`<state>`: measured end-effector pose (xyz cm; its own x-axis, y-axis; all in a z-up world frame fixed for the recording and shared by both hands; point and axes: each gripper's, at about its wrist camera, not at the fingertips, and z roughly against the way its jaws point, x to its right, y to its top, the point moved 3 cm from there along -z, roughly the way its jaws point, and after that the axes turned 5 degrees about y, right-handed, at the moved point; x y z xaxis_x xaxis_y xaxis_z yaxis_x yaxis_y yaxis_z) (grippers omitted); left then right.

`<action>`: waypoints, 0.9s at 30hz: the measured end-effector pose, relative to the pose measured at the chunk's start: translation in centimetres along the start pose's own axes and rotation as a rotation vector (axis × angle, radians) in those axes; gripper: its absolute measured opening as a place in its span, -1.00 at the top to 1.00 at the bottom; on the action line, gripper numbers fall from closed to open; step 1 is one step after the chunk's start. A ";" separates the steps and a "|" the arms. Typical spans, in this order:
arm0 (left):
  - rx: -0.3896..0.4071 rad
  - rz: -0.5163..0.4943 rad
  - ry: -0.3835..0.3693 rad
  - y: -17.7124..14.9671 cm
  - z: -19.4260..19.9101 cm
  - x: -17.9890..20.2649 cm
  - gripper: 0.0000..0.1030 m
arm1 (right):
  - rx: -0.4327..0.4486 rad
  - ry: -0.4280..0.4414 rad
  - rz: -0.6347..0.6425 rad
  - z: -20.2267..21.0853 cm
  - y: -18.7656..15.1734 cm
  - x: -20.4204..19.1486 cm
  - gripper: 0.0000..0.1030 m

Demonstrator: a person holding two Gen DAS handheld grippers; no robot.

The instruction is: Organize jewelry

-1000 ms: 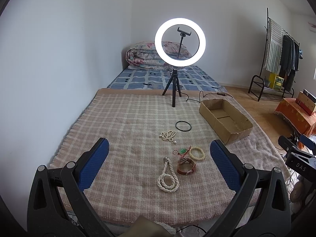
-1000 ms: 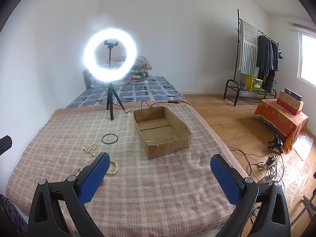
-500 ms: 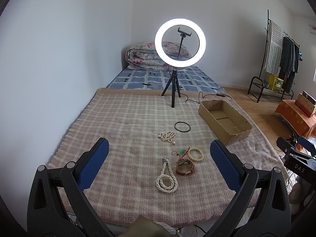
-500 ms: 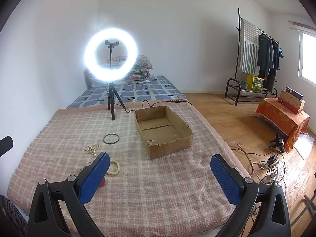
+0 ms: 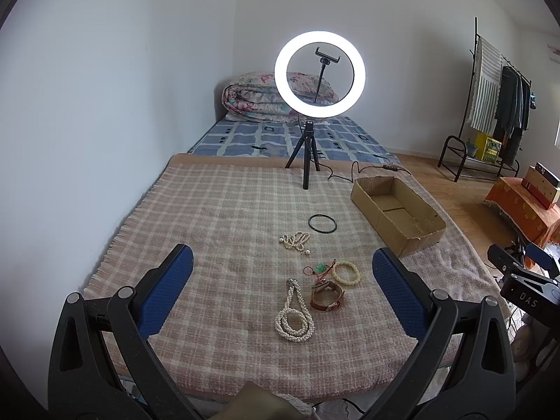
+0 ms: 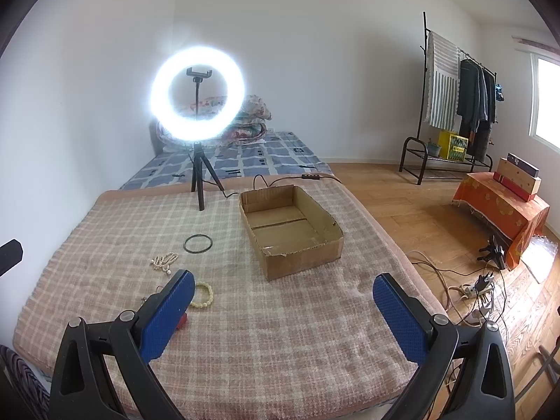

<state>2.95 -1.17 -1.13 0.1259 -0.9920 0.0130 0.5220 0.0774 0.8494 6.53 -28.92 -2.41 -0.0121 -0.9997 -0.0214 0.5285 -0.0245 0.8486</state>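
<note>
- While both tools hang above the near edge of the checked blanket [image 5: 217,217], the left gripper [image 5: 281,281] points forward over the jewelry with its blue fingers [image 5: 168,292] spread wide and nothing between them.
- The right gripper [image 6: 283,309] is held level and just as wide apart, empty too, aimed at the blanket's right side, its left finger [image 6: 168,315] covering part of the jewelry cluster.
- Between the left gripper's fingers lie the looped pearl necklace [image 5: 294,315], the brown leather watch [image 5: 327,295] just beside it, the cream bead bracelet [image 5: 345,273] and a small green-and-red charm [image 5: 320,268].
- Farther off sit a smaller pearl strand [image 5: 296,241] and a black bangle [image 5: 322,224], near each other but apart.
- The cardboard box [image 6: 315,210] stands open and empty on the right side of the blanket, well apart from the jewelry.
- A lit ring light [image 5: 319,75] on its tripod stands at the blanket's far edge.
- Compared with a second ago, the left view has drifted a touch: the necklace and watch sit slightly lower and nearer. The right view has barely shifted, and no piece has moved.
</note>
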 end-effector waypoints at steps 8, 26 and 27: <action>0.000 0.002 -0.001 0.0 -0.1 -0.1 -1.00 | -0.008 0.002 0.000 -0.2 -0.1 -0.2 -0.99; -0.018 0.023 0.014 -0.4 -1.8 -0.9 -1.00 | -0.031 0.018 -0.001 -1.8 -0.1 -0.4 -0.99; -0.016 0.021 0.013 -0.3 -1.9 -1.0 -1.00 | -0.030 0.019 0.003 -2.0 0.0 -0.4 -0.99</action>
<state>4.29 -0.03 -2.43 0.1483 -0.9887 0.0240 0.5322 0.1003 0.8407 8.20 -28.50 -3.44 0.0054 -0.9996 -0.0294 0.5541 -0.0215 0.8322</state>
